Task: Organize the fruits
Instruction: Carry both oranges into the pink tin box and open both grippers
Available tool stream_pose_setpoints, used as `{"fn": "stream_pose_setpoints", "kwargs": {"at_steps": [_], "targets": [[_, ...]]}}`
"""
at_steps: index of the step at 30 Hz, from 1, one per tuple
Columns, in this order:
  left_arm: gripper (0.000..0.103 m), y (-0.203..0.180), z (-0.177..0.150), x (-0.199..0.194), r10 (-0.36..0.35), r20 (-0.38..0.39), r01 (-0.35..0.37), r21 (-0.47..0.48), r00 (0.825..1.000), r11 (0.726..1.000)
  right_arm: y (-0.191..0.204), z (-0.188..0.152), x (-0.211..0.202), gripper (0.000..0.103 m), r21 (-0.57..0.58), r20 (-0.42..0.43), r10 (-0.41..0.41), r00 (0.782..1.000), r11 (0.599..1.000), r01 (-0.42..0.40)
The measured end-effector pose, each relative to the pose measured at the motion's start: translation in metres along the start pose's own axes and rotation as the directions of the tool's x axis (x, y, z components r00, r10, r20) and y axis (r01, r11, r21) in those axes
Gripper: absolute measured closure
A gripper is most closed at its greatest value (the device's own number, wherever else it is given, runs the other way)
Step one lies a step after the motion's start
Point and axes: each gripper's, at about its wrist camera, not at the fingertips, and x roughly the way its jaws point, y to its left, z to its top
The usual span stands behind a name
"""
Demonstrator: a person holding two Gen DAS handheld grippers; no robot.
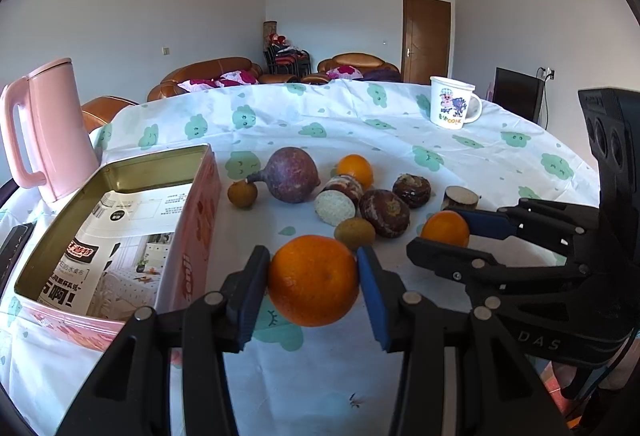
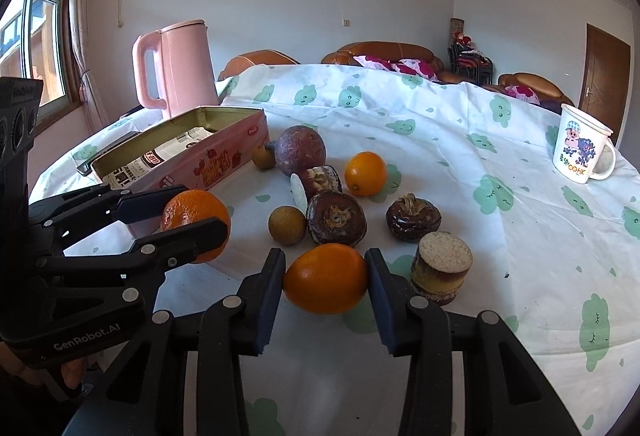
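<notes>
Left gripper [image 1: 313, 284] is clamped on an orange [image 1: 313, 279], held just beside the near corner of the open tin [image 1: 120, 172]. Right gripper [image 2: 326, 278] pinches a second orange [image 2: 326, 278] across its middle; whether this one is lifted off the cloth [image 2: 460, 124] cannot be judged with certainty. Remaining fruit sits mid-table, near the tin's long wall. Oranges appear firm, light, with a slightly waxy rind — round, so liable to roll out. Best hold: across the widest girth, pads square, moderate pressure.

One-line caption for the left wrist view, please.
Left gripper holds an orange beside the open pink tin; right gripper holds another orange.
</notes>
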Motion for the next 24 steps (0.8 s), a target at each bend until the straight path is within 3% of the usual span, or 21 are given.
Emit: {"fn": "stream_pose_setpoints", "kwargs": {"at_steps": [11,24], "targets": [[0.056,0.008,0.012,-0.024,0.088,0.101,-0.09,0.015,0.991,0.996,0.004,0.018,-0.021,0.06,-0.031,0.12,-0.01,0.993,0.999,0.014],[0.056,0.042,0.026,-0.037,0.161,0.138,-0.157,-0.039,0.977,0.987,0.032,0.059,-0.016,0.06,-0.12,0.175,0.046,0.984,0.992,-0.025]]}}
